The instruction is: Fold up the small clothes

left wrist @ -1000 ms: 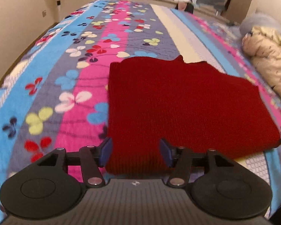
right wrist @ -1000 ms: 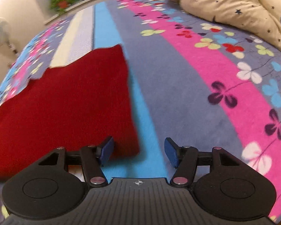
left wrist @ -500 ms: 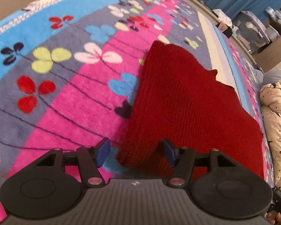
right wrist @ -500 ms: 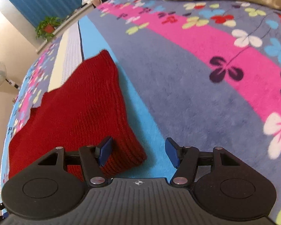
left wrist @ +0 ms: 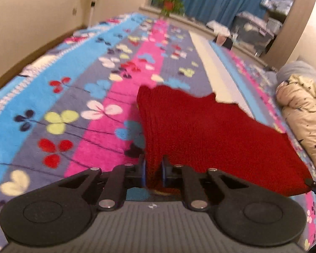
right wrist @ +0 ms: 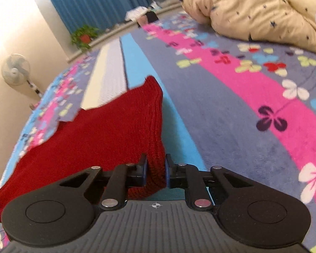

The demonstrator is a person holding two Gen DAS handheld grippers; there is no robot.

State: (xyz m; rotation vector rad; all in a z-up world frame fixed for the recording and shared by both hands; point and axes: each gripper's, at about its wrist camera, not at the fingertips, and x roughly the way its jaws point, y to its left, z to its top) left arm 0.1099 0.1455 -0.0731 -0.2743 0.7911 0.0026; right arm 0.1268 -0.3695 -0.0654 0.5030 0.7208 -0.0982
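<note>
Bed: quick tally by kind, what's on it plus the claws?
Red knit garment: 1, pinched at its near corners by both claws
Cream star-print quilt: 1
Grey pillow: 1
Claws: 2, left claw and right claw, both shut on the garment
Total: 5

Pinching the near left corner of the red knit garment between the closed blue pads of the left gripper. Spreading away from the gripper across the striped, flowered blanket. Lying right of the garment, a cream star-print quilt. Standing beyond the garment, a potted plant.
</note>
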